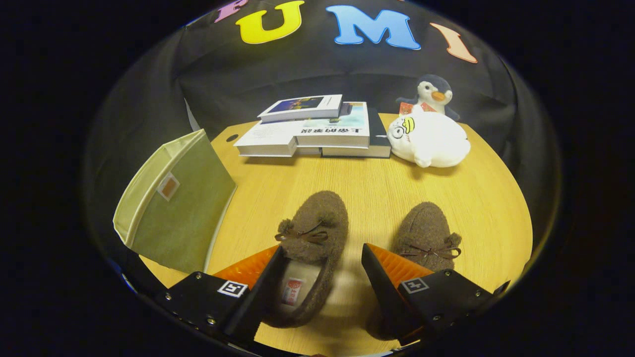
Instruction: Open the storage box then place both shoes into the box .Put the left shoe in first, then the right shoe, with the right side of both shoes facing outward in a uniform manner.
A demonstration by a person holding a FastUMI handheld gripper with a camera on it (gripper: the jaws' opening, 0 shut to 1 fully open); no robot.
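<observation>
Two brown fuzzy slippers with small bows lie on the wooden table (367,183), toes pointing away. The left shoe (310,243) lies between my fingers, its heel opening close to the left finger (270,277). The right shoe (427,233) sits just past the right finger (379,277), partly covered by it. My gripper (322,258) is open, its fingers spread wide around the left shoe without pressing on it. A green fabric storage box (176,203) stands to the left, its cream-lined open top showing.
A stack of books (317,131) lies at the back of the table. A white plush toy (429,139) and a penguin plush (432,94) sit at the back right. The table's near edge runs just under the fingers.
</observation>
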